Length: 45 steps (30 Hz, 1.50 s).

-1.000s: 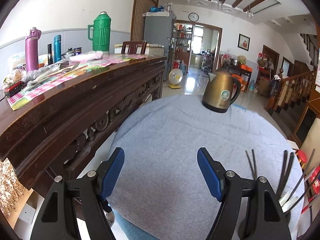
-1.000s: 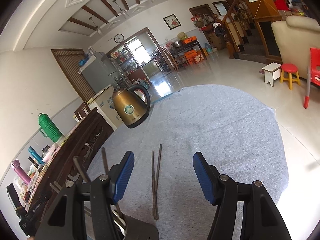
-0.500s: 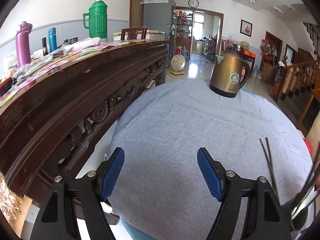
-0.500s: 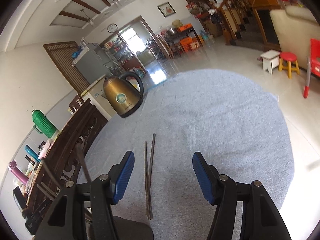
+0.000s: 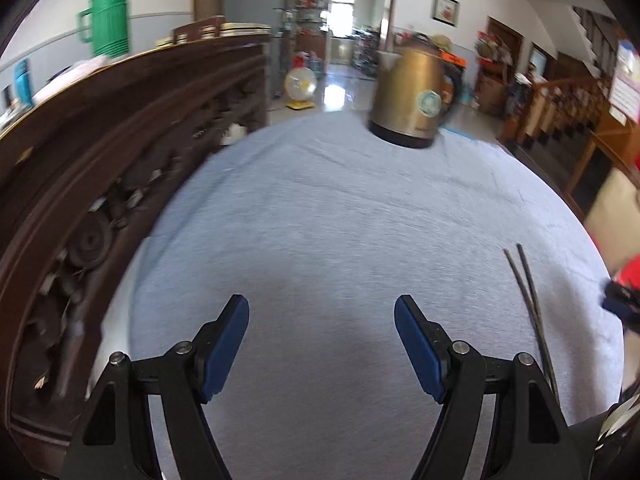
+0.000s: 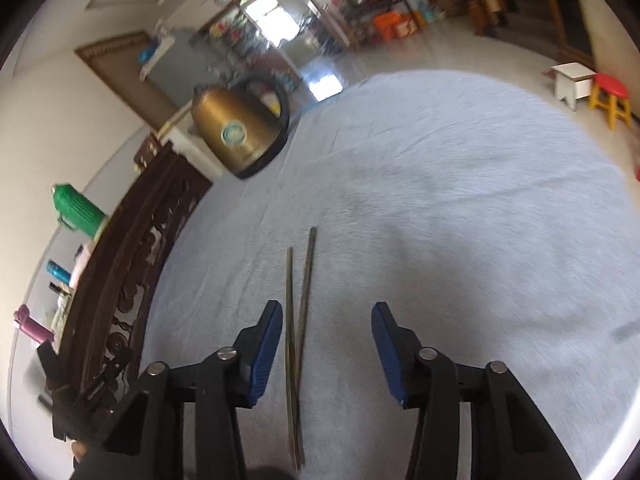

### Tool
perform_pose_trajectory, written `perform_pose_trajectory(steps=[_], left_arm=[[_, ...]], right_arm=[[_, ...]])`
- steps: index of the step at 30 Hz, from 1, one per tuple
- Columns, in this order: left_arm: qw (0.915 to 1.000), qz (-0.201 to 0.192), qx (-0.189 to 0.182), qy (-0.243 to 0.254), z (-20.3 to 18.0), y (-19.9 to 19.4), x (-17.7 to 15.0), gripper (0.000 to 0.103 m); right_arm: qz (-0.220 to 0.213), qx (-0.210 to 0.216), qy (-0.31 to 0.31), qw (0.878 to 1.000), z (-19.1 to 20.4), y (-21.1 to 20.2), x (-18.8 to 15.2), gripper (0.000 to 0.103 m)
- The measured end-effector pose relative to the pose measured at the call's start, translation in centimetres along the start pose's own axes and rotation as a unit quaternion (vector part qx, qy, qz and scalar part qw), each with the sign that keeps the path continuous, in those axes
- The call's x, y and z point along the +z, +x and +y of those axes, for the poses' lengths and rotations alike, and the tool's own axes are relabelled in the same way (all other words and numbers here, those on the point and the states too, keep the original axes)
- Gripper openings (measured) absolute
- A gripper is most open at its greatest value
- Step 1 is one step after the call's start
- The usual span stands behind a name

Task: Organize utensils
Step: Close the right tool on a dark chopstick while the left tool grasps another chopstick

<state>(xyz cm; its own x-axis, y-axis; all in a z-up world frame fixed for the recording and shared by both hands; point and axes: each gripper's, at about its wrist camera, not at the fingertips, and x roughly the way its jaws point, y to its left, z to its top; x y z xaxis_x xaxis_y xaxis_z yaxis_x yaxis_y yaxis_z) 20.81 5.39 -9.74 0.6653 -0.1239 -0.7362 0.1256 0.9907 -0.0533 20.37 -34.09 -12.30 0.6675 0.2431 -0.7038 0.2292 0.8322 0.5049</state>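
Our right gripper (image 6: 324, 340) hangs wide open and empty over the chopsticks (image 6: 298, 320), which lie on the grey cloth (image 6: 460, 220) nearer its left finger. We should centre first, then close. Our left gripper (image 5: 322, 340) is open, empty.

Grey-clothed round table (image 6: 460, 200) carries chopsticks (image 6: 298, 304) and brass kettle (image 6: 236, 132).

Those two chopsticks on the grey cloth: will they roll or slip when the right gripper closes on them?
The chopsticks look thin, stiff and probably light. They may roll or scissor apart, since they already cross. The cloth looks soft, likely damping sliding.
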Motion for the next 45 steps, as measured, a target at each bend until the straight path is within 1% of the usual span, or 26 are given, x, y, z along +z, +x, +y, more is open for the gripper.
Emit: perform_pose_trajectory(steps=[1, 4, 8, 10, 12, 14, 16, 17, 18, 20, 21, 22, 23, 24, 27, 31, 32, 35, 40, 42, 45], left_arm=[[0.9999, 0.002, -0.007, 0.008, -0.6, 0.2, 0.2, 0.076], [0.9993, 0.01, -0.027, 0.025, -2.4, 1.1, 0.9, 0.076], [0.9976, 0.032, -0.055, 0.027, -4.0, 2.5, 2.0, 0.076], [0.9965, 0.044, -0.066, 0.025, -4.4, 3.1, 2.3, 0.076], [0.9946, 0.06, -0.081, 0.024, -4.9, 3.9, 2.8, 0.076], [0.993, 0.077, -0.087, 0.024, -5.5, 5.0, 3.4, 0.076], [0.9916, 0.087, -0.091, 0.028, -6.0, 5.9, 3.8, 0.076], [0.9907, 0.093, -0.094, 0.031, -6.3, 6.3, 4.0, 0.076], [0.9899, 0.098, -0.097, 0.033, -6.5, 6.7, 4.0, 0.076], [0.9869, 0.11, -0.109, 0.044, -7.3, 7.5, 4.4, 0.075], [0.9854, 0.115, -0.115, 0.049, -7.7, 7.8, 4.7, 0.071], [0.9841, 0.119, -0.121, 0.053, -7.9, 8.1, 4.9, 0.068], [0.9817, 0.126, -0.13, 0.06, -8.6, 8.5, 5.1, 0.061], [0.979, 0.132, -0.14, 0.067, -9.3, 8.9, 5.3, 0.057], [0.9713, 0.147, -0.17, 0.079, -11.2, 10.0, 5.7, 0.056], [0.9562, 0.181, -0.207, 0.101, -14.4, 11.8, 5.9, 0.056], [0.9511, 0.195, -0.215, 0.105, -15.5, 12.5, 6.0, 0.056], [0.9442, 0.218, -0.223, 0.106, -17.6, 14.0, 6.2, 0.056], [0.9369, 0.242, -0.23, 0.103, -20.1, 15.5, 6.3, 0.056], [0.9385, 0.234, -0.231, 0.105, -20.7, 15.7, 6.4, 0.057], [0.936, 0.238, -0.244, 0.089, -20.8, 16.3, 6.7, 0.057]], right_arm=[[0.017, -0.003, -0.007, 1.0, 0.4, 1.5, 0.8, 0.044], [0.059, -0.001, -0.012, 0.998, 1.4, 5.7, 3.0, 0.041], [0.079, -0.027, -0.014, 0.996, 2.4, 9.6, 5.2, 0.038], [0.088, -0.042, -0.011, 0.995, 2.6, 10.8, 5.8, 0.037], [0.107, -0.055, -0.01, 0.993, 2.9, 12.2, 6.3, 0.036], [0.121, -0.07, -0.016, 0.99, 3.4, 13.3, 6.4, 0.036], [0.135, -0.08, -0.024, 0.987, 3.8, 14.3, 6.5, 0.032], [0.14, -0.091, -0.028, 0.985, 4.1, 14.9, 6.5, 0.032], [0.14, -0.103, -0.035, 0.984, 4.4, 15.2, 6.4, 0.029], [0.136, -0.124, -0.053, 0.982, 5.1, 15.6, 6.4, 0.022], [0.136, -0.127, -0.058, 0.981, 5.2, 15.7, 6.4, 0.012], [0.137, -0.131, -0.066, 0.98, 5.3, 15.8, 6.3, 0.008], [0.136, -0.129, -0.075, 0.979, 5.3, 15.7, 6.2, 0.007], [0.136, -0.126, -0.079, 0.98, 5.2, 15.6, 6.2, 0.007], [0.124, -0.128, -0.076, 0.981, 3.7, 14.7, 6.1, 0.007], [0.114, -0.128, -0.063, 0.983, 1.2, 13.3, 6.5, 0.007], [0.114, -0.121, -0.058, 0.984, 0.5, 12.9, 6.5, 0.007], [0.119, -0.102, -0.053, 0.986, -0.3, 12.4, 6.5, 0.007], [0.12, -0.092, -0.057, 0.987, -0.3, 12.2, 6.1, 0.007], [0.121, -0.084, -0.058, 0.987, -0.7, 12.3, 6.3, 0.007], [0.122, -0.073, -0.057, 0.988, -1.1, 12.2, 6.3, 0.007]])
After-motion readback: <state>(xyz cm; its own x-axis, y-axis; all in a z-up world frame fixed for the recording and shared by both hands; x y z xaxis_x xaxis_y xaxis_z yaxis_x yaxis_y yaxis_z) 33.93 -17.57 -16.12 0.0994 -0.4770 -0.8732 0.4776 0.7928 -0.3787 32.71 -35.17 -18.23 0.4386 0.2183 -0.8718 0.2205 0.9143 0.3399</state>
